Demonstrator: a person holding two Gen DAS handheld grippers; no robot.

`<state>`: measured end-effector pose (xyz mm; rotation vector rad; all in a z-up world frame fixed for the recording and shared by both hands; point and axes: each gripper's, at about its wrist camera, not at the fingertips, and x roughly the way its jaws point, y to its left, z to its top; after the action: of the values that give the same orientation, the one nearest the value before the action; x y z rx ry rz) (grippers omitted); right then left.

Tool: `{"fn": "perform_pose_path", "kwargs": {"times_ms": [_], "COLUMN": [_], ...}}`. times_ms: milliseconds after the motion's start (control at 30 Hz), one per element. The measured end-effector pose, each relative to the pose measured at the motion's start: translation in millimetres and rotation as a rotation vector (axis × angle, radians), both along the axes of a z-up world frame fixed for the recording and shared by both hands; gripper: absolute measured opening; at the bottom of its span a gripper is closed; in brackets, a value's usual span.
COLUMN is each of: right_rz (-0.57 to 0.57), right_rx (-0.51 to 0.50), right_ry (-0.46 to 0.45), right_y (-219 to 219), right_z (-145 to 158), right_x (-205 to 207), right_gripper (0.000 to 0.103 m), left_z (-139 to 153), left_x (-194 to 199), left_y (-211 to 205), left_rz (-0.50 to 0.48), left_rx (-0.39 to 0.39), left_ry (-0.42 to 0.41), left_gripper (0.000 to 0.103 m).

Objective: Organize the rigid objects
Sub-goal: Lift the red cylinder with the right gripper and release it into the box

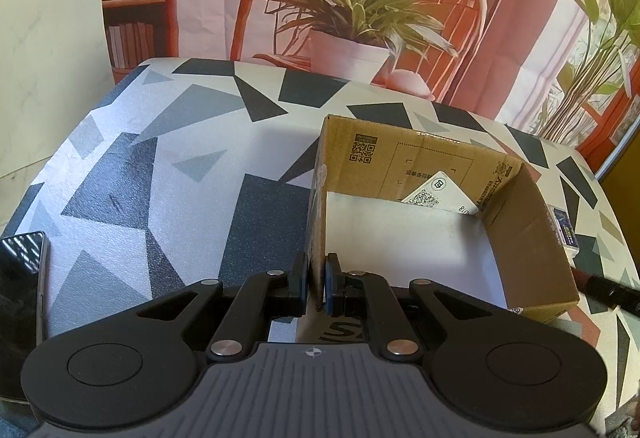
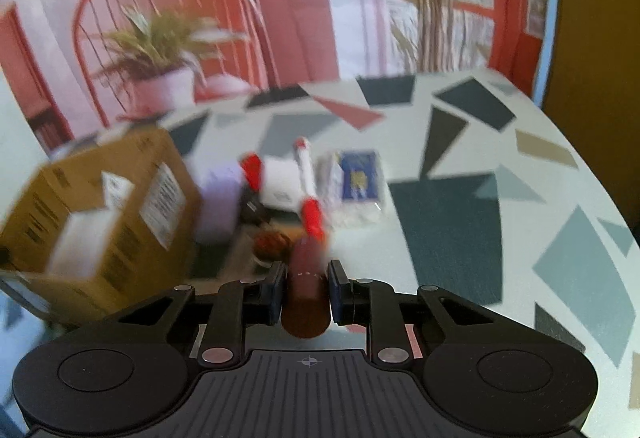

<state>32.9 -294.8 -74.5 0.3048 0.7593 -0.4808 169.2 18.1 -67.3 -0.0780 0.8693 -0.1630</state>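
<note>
Both grippers are clamped: the left gripper (image 1: 316, 288) pinches the near-left wall of the cardboard box (image 1: 532, 238) on the bench (image 1: 168, 174), steadying it, while the right gripper (image 2: 307, 292) holds a small dark-red tube (image 2: 306, 290) across its middle; it looks stiff, light and smooth, so likely slippery.

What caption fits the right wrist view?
Right hand-held gripper grips a brown cylinder beside a cardboard box and clutter.
</note>
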Motion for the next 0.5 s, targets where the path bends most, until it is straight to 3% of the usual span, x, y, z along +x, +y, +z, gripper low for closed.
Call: {"fn": "perform_pose_path", "kwargs": {"times_ms": [200,500], "right_rz": [0.077,0.289], "right_rx": [0.011,0.06], "right_ry": [-0.112,-0.242], "right_y": [18,66], "right_z": [39,85], "right_x": [13,59], "right_gripper": [0.021,0.021], "left_z": [0,0], "left_x": [0,-1], "left_y": [0,2], "left_rz": [0.0,0.0], "left_rx": [-0.002,-0.013], "left_ry": [0.001,0.001], "left_gripper": [0.009,0.009]}}
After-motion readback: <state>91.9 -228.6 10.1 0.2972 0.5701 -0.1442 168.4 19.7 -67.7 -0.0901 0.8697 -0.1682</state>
